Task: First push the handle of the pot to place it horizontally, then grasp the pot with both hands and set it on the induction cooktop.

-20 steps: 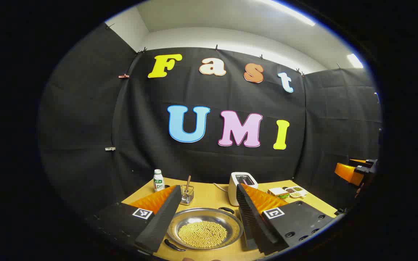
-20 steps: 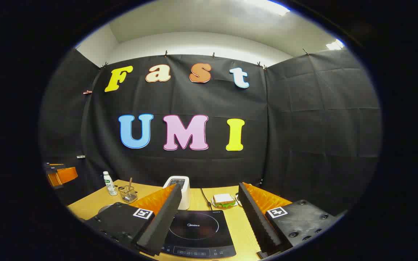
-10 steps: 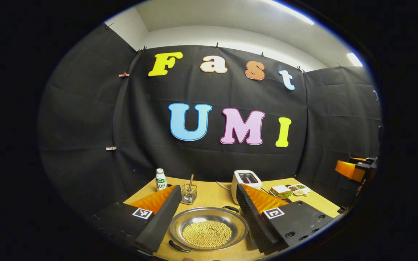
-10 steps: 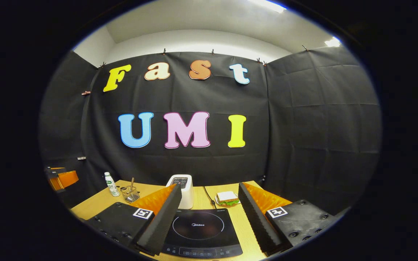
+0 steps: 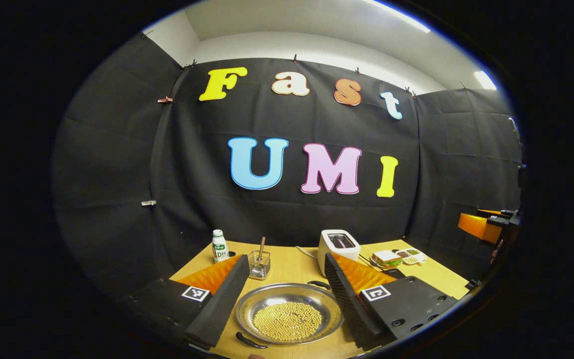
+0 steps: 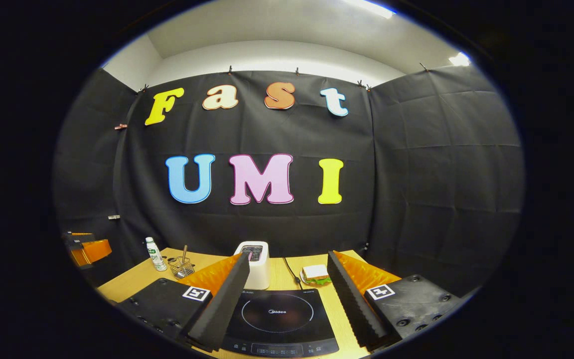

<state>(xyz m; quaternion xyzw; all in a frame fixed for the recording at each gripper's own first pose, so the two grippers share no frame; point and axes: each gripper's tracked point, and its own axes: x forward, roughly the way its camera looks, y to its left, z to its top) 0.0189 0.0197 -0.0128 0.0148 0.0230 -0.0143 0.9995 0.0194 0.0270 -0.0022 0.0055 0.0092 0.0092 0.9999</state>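
Note:
A shallow steel pot (image 5: pixel 289 313) holding yellow beans sits on the wooden table, with one black handle (image 5: pixel 251 341) at its near left and the other (image 5: pixel 320 284) at its far right. My left gripper (image 5: pixel 284 281) hovers open just short of the pot, its fingers framing it without touching. In the right gripper view, the black induction cooktop (image 6: pixel 279 321) lies flat on the table. My right gripper (image 6: pixel 287 276) stands open above the cooktop's near edge, holding nothing. The right gripper's orange body (image 5: pixel 484 227) shows at the far right of the left gripper view, and the left gripper's body (image 6: pixel 85 249) shows at the far left of the right gripper view.
A white toaster (image 5: pixel 337 244) stands behind the pot, its cord trailing left. A small bottle (image 5: pixel 219 247) and a wire holder with a utensil (image 5: pixel 259 264) sit at the back left. A sandwich on a plate (image 6: pixel 315 273) and small dishes (image 5: pixel 409 255) lie at the back right.
Both views have tilted slightly downward, so the pot and the cooktop sit a little higher and fuller in view. Both grippers stay open and nothing on the table has moved.

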